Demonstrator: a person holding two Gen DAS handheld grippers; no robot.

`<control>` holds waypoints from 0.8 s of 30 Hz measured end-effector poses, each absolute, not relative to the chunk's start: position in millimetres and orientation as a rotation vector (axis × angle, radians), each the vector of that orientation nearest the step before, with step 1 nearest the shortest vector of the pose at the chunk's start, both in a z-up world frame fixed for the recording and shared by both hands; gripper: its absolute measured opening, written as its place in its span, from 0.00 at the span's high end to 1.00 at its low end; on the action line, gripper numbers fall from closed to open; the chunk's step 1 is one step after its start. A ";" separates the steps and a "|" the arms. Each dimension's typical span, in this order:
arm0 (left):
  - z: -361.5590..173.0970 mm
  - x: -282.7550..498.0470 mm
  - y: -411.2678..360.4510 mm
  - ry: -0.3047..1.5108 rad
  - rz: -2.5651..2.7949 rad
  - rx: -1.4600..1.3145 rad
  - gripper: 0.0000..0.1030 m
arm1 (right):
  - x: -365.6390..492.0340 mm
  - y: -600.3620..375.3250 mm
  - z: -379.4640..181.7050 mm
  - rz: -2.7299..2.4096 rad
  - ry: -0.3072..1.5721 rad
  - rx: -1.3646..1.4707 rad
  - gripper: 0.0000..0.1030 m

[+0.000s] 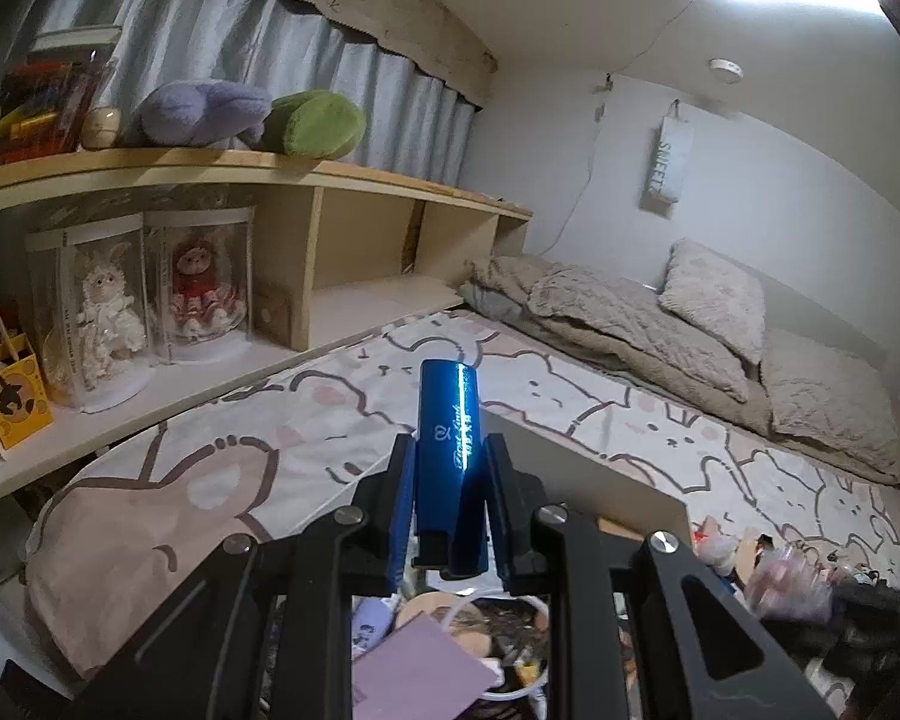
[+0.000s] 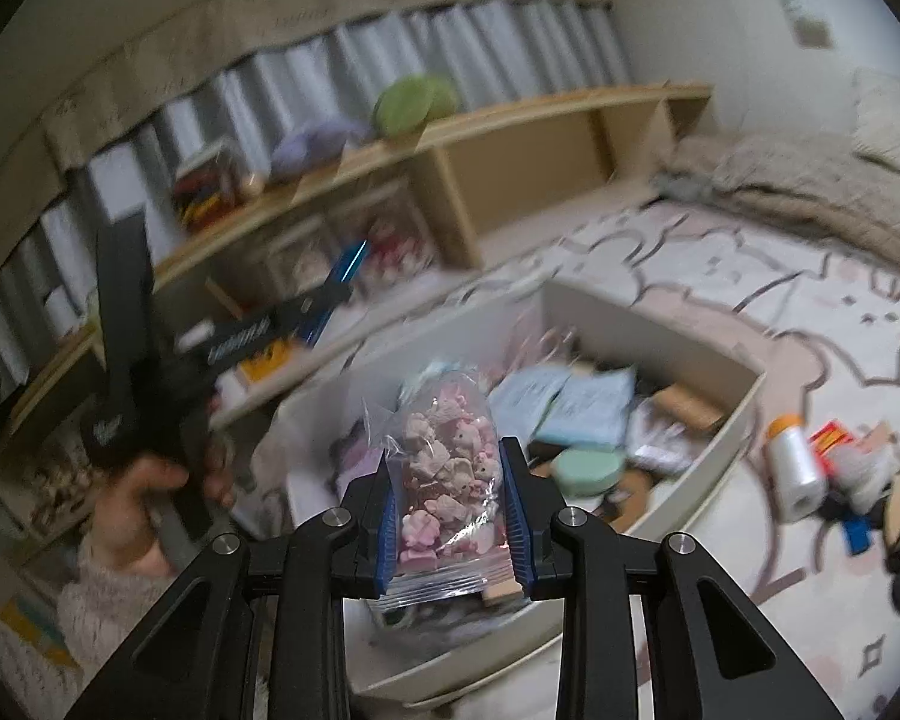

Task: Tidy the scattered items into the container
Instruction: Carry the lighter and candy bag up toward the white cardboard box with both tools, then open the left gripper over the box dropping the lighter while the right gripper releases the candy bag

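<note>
The left gripper [image 1: 447, 480] is clamped on a glossy dark-blue metal tube [image 1: 450, 420] that points toward twelve o'clock over the white rectangular storage box [image 2: 732, 420]. The right gripper [image 2: 455, 510] squeezes a clear plastic bag of pink and white plush figures [image 2: 450, 468] above the box's near end. A white plastic roll with an orange cap [image 2: 795, 468] lies on the bunny-print sheet [image 2: 810, 312] at the box's three o'clock.

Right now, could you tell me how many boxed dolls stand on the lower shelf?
2: the white rabbit doll left, the red-dressed doll right beside it; others may be hidden.
</note>
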State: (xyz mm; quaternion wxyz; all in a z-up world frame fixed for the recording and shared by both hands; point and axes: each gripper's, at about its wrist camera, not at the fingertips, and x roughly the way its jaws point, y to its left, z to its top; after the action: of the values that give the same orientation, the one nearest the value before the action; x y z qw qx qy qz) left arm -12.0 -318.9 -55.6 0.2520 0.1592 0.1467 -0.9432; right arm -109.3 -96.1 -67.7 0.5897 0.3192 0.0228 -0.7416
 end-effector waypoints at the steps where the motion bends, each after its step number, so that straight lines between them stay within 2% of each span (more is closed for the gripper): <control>1: -57.5 -11.9 -321.4 0.401 -2.559 0.439 0.78 | -106.3 -100.2 -71.7 -1.708 0.070 0.758 0.71; 15: -87.0 -11.0 -357.6 0.583 -2.562 0.510 0.79 | -82.9 -120.7 -100.5 -1.599 0.245 0.900 0.70; 18: -88.6 -12.9 -355.9 0.532 -2.525 0.539 0.78 | -82.7 -123.4 -105.1 -1.608 0.282 0.914 0.69; 19: -88.8 -13.8 -354.9 0.522 -2.523 0.545 0.78 | -81.9 -124.0 -106.4 -1.613 0.300 0.914 0.55; 20: -89.1 -15.3 -353.3 0.513 -2.525 0.554 0.78 | -81.3 -124.2 -106.5 -1.625 0.312 0.910 0.32; 21: -89.4 -16.8 -352.1 0.503 -2.526 0.563 0.78 | -80.9 -123.7 -105.5 -1.633 0.311 0.903 0.24; 22: -89.7 -18.7 -350.3 0.486 -2.526 0.574 0.78 | -80.8 -123.2 -103.9 -1.630 0.305 0.895 0.20; 24: -90.7 -23.5 -347.0 0.452 -2.531 0.603 0.78 | -80.7 -121.6 -100.5 -1.630 0.292 0.884 0.20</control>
State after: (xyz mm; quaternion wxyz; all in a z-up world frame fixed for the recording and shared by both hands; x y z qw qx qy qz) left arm -23.5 -347.0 -90.7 0.2479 0.2211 0.1657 -0.9285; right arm -80.7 -121.6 -100.5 0.5909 0.3800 0.1255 -0.7005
